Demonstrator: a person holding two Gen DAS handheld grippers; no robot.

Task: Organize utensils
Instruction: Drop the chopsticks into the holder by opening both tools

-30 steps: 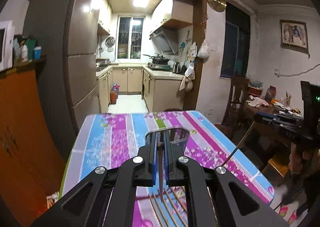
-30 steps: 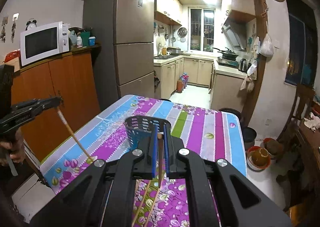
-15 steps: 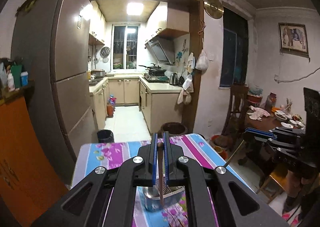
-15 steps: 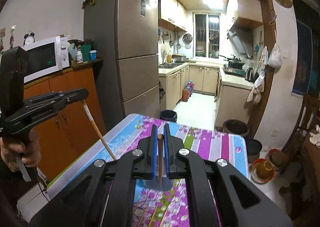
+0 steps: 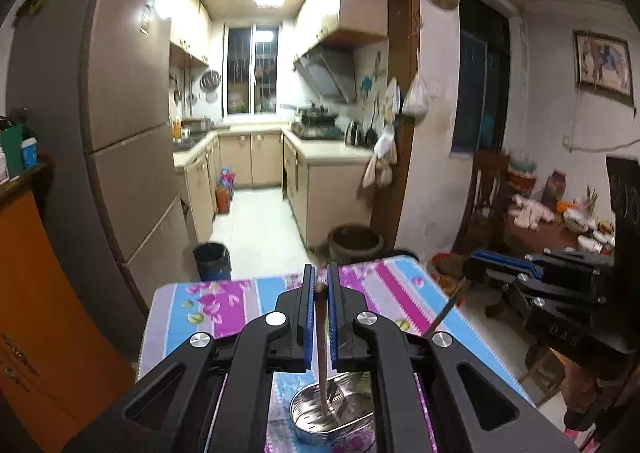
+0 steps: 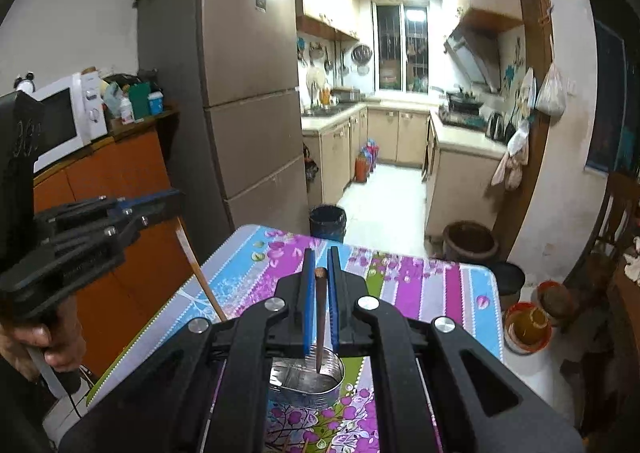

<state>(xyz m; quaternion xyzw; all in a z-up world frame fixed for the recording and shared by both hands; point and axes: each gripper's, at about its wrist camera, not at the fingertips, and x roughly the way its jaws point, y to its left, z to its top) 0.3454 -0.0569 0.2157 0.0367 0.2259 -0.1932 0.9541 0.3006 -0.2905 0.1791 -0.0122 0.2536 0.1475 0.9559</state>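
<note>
My left gripper [image 5: 319, 273] is shut on a brown chopstick [image 5: 321, 337] that hangs point down over a shiny metal utensil holder [image 5: 320, 419]. That holder stands on the table's striped floral cloth [image 5: 224, 305]. My right gripper [image 6: 320, 261] is shut on a dark chopstick [image 6: 320, 321] whose tip is just above the same holder [image 6: 308, 379]. In each view the other gripper shows at the side: the right gripper [image 5: 520, 277] with its chopstick [image 5: 444, 313], the left gripper [image 6: 100, 221] with its chopstick [image 6: 200, 273], held by a hand [image 6: 52, 341].
A tall fridge [image 6: 248, 93] and an orange cabinet [image 6: 120, 189] with a microwave [image 6: 60, 121] stand left of the table [image 6: 420, 285]. Beyond the far edge are a black bin [image 6: 327, 221] and a brown pot [image 6: 470, 241]. A chair [image 5: 486, 189] and cluttered side table [image 5: 552, 229] are right.
Both grippers have travelled forward over the table and risen, each keeping its chopstick. The holder, earlier ahead of the fingers, now lies under them. The loose chopsticks have left view.
</note>
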